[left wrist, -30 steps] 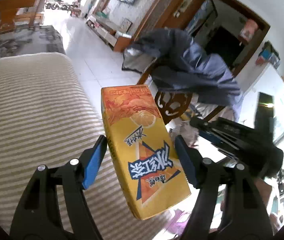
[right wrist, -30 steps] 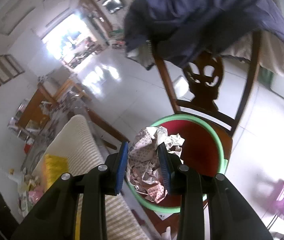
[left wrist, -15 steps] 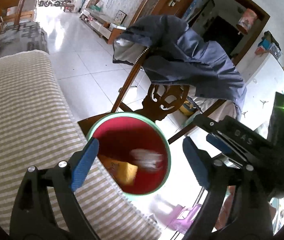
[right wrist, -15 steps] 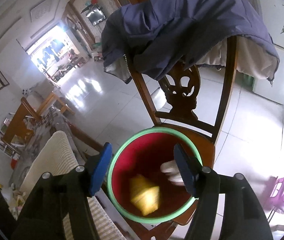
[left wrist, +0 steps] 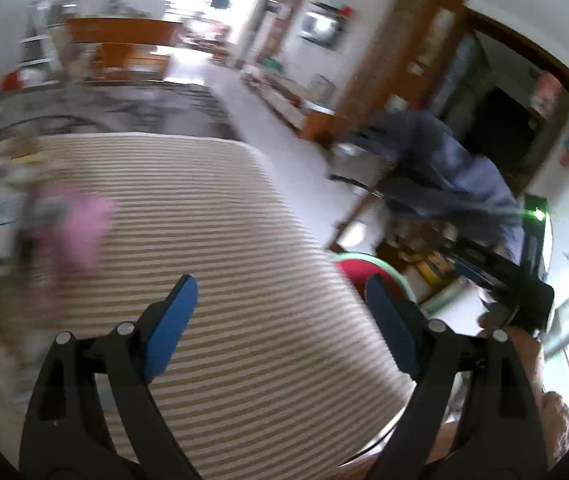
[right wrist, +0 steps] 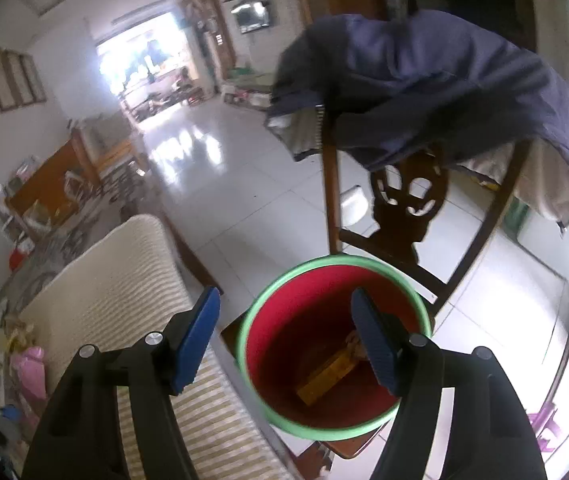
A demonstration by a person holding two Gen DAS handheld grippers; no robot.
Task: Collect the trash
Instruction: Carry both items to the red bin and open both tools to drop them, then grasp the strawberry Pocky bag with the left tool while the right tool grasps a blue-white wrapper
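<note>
We see the round red plastic bin with a pale green rim (right wrist: 334, 266) standing on the seat of the dark carved wooden chair (right wrist: 408, 200), just beside the edge of the striped table. Inside it, at the bottom, lies the flat yellow drink carton (right wrist: 326, 376) on a slant, with a crumpled brownish paper wad (right wrist: 354, 344) touching its upper end, partly hidden behind a blue pad.

Our right gripper (right wrist: 284, 336) hangs above the bin mouth with its jaws spread wide and nothing between them. Our left gripper (left wrist: 280, 328) is likewise wide apart and empty, over the cream-and-tan striped woven tablecloth (left wrist: 224, 240), whose ribbed cloth runs to a rounded corner; the bin's rim (left wrist: 368, 258) peeks past that edge.

A blue-grey jacket (right wrist: 444, 92) with a pale lining drapes loosely over the chair back. At the far left of the cloth sits a blurred heap of litter with a soft pink piece (left wrist: 84, 232); we cannot make out its parts. Glossy white floor tiles (right wrist: 224, 176) open beyond the chair.
</note>
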